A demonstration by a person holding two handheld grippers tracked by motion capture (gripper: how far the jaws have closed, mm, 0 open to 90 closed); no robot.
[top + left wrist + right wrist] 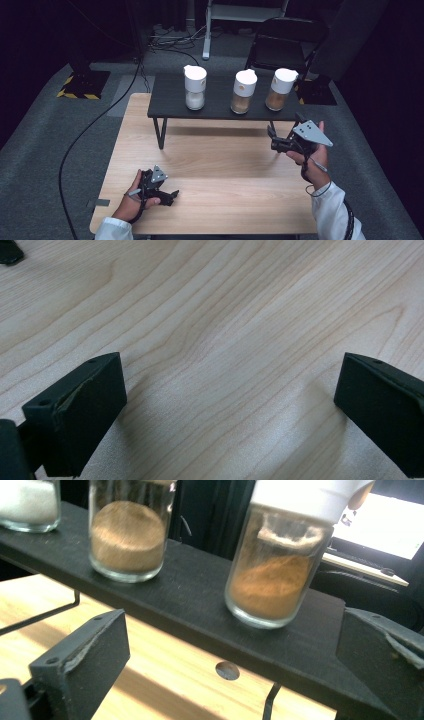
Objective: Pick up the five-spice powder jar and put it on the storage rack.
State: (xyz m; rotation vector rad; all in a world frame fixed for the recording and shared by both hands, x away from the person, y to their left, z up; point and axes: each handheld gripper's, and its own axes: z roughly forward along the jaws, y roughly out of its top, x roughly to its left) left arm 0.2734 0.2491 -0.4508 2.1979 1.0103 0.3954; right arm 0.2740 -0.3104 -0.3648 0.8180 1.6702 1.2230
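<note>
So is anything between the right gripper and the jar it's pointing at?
Nothing visible. The right gripper, jaws open, faces the rightmost jar on the black shelf, with only open air between them.

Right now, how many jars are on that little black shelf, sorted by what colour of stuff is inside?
White contents: 1, the left jar
Light tan contents: 1, the middle jar
Darker orange-brown contents: 1, the right jar
Total: 3 jars, all white-lidded, on the black shelf
</note>
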